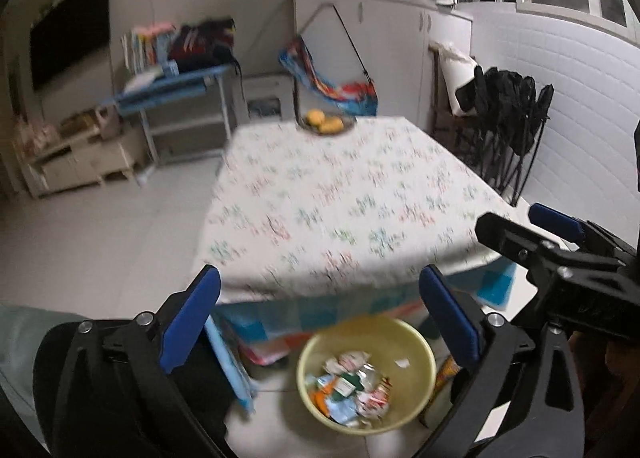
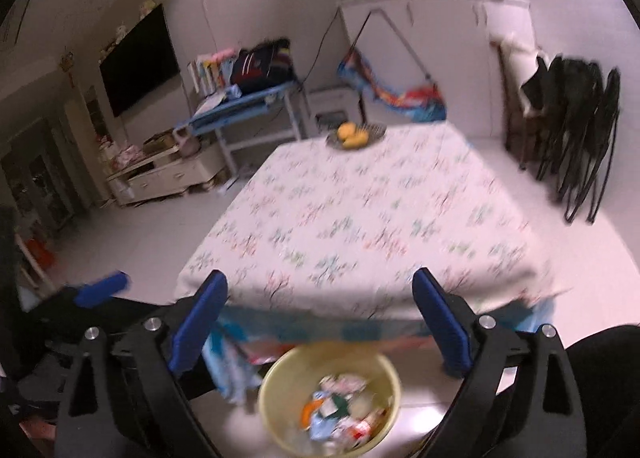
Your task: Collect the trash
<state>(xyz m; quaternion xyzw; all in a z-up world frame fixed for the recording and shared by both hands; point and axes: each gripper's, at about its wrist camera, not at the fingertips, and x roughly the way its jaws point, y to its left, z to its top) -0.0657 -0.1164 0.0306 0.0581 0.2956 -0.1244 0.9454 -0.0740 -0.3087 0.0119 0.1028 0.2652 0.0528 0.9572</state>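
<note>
A yellow bin (image 1: 366, 374) (image 2: 330, 398) stands on the floor at the near edge of the table, filled with several crumpled wrappers (image 1: 352, 386) (image 2: 340, 406). My left gripper (image 1: 320, 318) hovers above it, open, blue pads wide apart with nothing between them. My right gripper (image 2: 320, 318) is also open and empty over the bin. In the left wrist view the right gripper (image 1: 532, 226) shows at the right edge; in the right wrist view one blue pad of the left gripper (image 2: 102, 290) shows at the left.
A table with a floral cloth (image 1: 340, 194) (image 2: 360, 218) fills the middle, with a dish of yellow fruit (image 1: 326, 124) (image 2: 354, 134) at its far end. Folded black chairs (image 1: 508, 126) (image 2: 576, 130) lean against the right wall. A blue desk (image 1: 176, 86) and low cabinet (image 2: 168, 170) stand at the left.
</note>
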